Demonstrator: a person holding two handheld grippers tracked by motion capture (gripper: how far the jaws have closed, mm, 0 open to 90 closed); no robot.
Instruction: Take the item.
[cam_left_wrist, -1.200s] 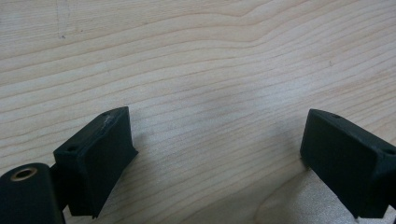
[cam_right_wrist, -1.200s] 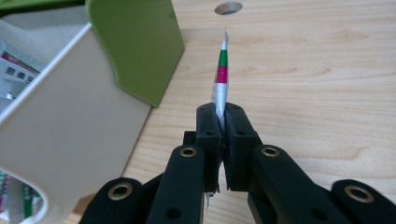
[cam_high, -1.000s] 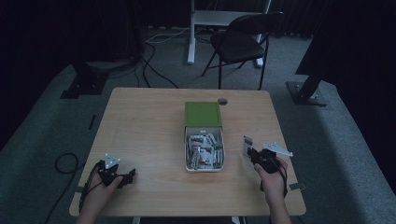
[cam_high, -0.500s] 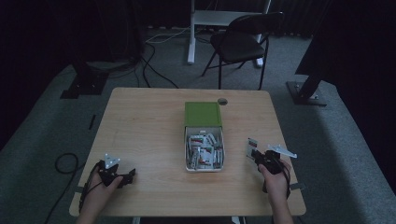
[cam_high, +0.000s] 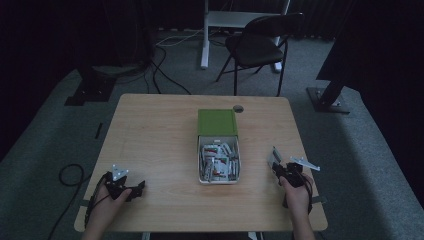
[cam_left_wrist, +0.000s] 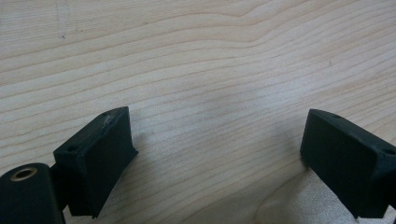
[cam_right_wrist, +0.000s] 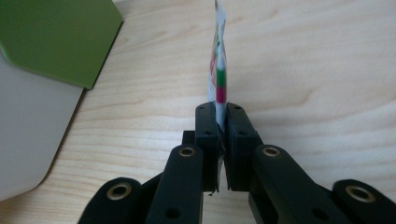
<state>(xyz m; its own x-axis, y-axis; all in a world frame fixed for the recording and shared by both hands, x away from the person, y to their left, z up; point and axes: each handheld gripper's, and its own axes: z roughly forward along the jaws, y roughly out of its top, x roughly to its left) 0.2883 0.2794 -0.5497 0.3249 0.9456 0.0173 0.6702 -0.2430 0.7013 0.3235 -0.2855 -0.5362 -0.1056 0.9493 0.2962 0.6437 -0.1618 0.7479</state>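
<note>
the right gripper (cam_right_wrist: 221, 122) is clamped on a small packet (cam_right_wrist: 217, 65), a thin flat sachet printed in white, red and green, pinched by its lower edge so that it stands edge-on straight ahead of the closed jaws. it looks very light and limp, likely thin foil or paper with a little filling, so weight should be no trouble; the worry is that it bends or slides, since the smooth wrapper gives the pads little to bite on. the hold low on one edge seems sound for a short carry, though a grip nearer the sealed seam would probably resist slipping better, and squeezing the middle might crush what is inside. in the high view the right gripper (cam_high: 280, 167) sits just above the desk (cam_high: 155, 135), held by the right hand (cam_high: 296, 196) with the forearm coming from the near edge, the packet (cam_high: 273, 156) poking forward beyond it; the tray of packets (cam_high: 219, 161) lies off to its left, with the green lid (cam_high: 216, 122) beyond that. in the right gripper view the lid (cam_right_wrist: 56, 37) and the pale tray wall (cam_right_wrist: 28, 140) are to the gripper's upper left. the left gripper (cam_left_wrist: 217, 149) rests low over bare desk wood, jaws spread wide with nothing between them; seen from above, the left gripper (cam_high: 131, 189) lies in the left hand (cam_high: 107, 197) near the desk's near corner, well apart from the tray.
</note>
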